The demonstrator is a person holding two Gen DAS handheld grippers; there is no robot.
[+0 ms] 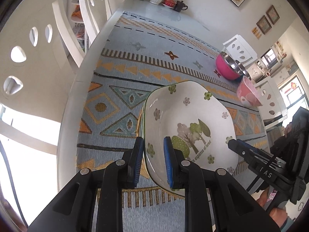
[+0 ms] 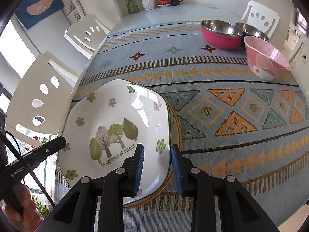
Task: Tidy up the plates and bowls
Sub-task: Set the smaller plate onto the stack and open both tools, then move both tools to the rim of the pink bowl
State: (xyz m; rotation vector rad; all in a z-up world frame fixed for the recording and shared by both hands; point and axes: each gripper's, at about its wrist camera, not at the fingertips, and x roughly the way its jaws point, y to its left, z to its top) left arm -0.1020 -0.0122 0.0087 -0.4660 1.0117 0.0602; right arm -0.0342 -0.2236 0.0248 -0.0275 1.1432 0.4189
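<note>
We hold plate (image 1: pixel 190 119) both sides: L gripper (image 1: pixel 153 161) and R gripper (image 2: pixel 157 169) clamped on rim, plate atop stack on cloth (image 2: pixel 222 89). R view only: second steel bowl (image 2: pixel 252 31) behind pink-shelled one (image 2: pixel 220 33).

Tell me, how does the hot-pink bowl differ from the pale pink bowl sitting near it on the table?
The hot-pink bowl has a shiny bare-metal inside and a plain, solid-coloured outside; the pale pink bowl is pink inside too, with white shapes on its outside. The hot-pink bowl is broad and rounded, while the pale pink bowl narrows steeply to a small base. The hot-pink bowl sits farther back on the patterned cloth. Both stand upright, empty and untouched.
</note>
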